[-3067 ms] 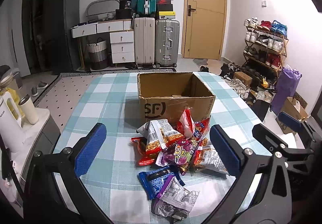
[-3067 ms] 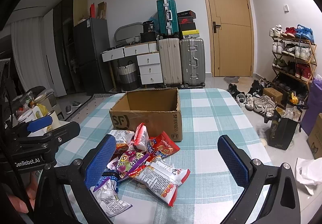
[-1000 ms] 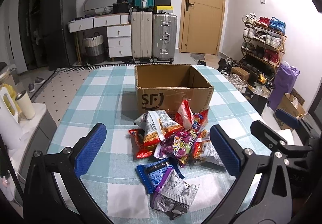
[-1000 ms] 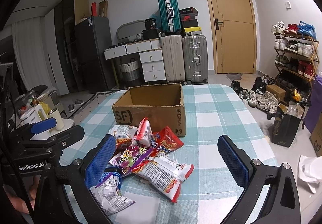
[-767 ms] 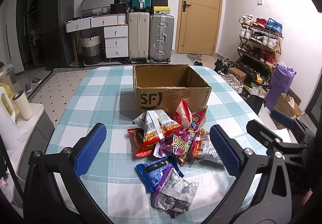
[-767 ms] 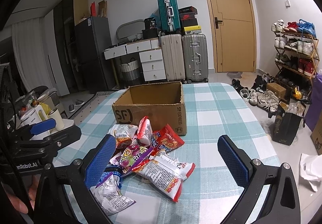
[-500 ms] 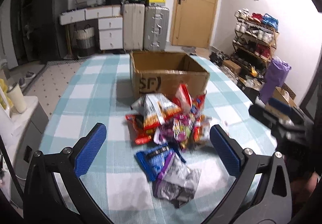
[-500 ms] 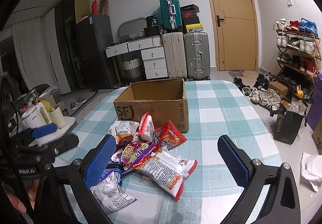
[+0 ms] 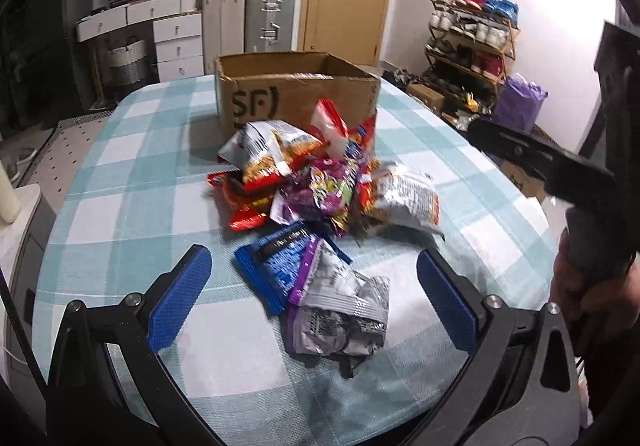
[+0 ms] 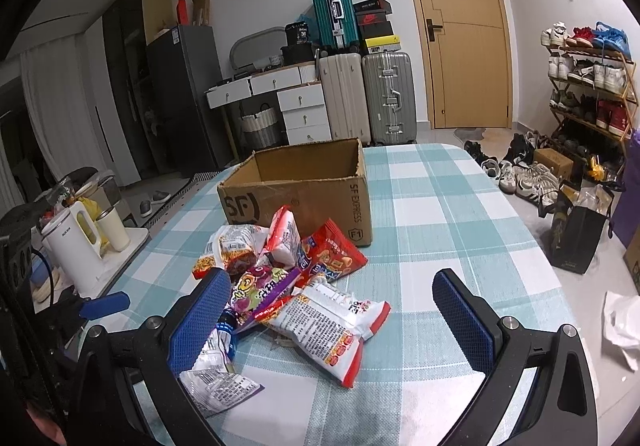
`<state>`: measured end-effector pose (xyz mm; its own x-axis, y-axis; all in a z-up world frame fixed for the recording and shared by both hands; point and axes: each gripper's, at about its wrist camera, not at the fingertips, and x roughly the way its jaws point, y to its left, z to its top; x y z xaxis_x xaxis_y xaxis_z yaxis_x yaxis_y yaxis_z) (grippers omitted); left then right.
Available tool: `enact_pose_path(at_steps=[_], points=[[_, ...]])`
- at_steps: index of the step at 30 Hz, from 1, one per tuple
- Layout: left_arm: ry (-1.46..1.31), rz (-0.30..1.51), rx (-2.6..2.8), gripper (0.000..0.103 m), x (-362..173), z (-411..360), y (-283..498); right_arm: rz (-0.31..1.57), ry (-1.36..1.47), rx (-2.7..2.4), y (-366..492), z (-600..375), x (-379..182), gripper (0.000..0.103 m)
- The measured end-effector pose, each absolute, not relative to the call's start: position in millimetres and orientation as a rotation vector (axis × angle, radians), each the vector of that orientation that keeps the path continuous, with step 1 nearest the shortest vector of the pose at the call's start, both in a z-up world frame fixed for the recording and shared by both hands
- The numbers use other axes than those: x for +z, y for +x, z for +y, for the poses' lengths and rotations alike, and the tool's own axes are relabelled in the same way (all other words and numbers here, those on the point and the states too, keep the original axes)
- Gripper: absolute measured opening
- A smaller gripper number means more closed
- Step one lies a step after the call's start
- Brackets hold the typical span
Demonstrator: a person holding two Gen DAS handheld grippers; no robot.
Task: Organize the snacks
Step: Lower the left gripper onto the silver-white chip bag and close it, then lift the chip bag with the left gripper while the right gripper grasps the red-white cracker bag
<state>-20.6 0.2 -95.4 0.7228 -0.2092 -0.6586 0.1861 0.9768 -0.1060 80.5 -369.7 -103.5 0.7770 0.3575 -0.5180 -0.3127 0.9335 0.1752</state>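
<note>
Likely light, crinkly and slippery, the silver-purple packet [image 9: 340,310] suits an edge pinch; left gripper [image 9: 316,298] and right gripper [image 10: 332,320] are spread wide, empty.

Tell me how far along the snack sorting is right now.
Nothing looks done yet: the visible part of the cardboard box is bare, and the snack packets lie heaped on the table in front of it. In hand: nothing; the left tongs and right tongs are open. Every packet is left.
</note>
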Motion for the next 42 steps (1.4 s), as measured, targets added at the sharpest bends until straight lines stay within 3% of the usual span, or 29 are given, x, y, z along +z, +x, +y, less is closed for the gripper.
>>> enact_pose_path(at_steps=[22,23,27,32,42], points=[[0.228,0.748,-0.200,0.102,-133.4,-43.3,-22.7,0.627,0.092,0.353,93.4,-379.0,-129.9,0.103],[0.236,0.754,-0.200,0.100,-135.0,-44.1,-21.9,0.628,0.090,0.352,93.3,-379.1,-130.6,0.103],[0.228,0.798,-0.242,0.069,-143.2,-45.3,-17.4,0.641,0.107,0.349,95.3,-381.6,-132.5,0.103],[0.216,0.796,-0.318,0.047,-142.9,-47.1,-21.6,0.649,0.114,0.347,96.7,-383.7,-135.0,0.103],[0.112,0.816,-0.367,0.041,-135.8,-30.1,-24.3,0.681,0.161,0.379,97.2,-386.5,-137.9,0.103]])
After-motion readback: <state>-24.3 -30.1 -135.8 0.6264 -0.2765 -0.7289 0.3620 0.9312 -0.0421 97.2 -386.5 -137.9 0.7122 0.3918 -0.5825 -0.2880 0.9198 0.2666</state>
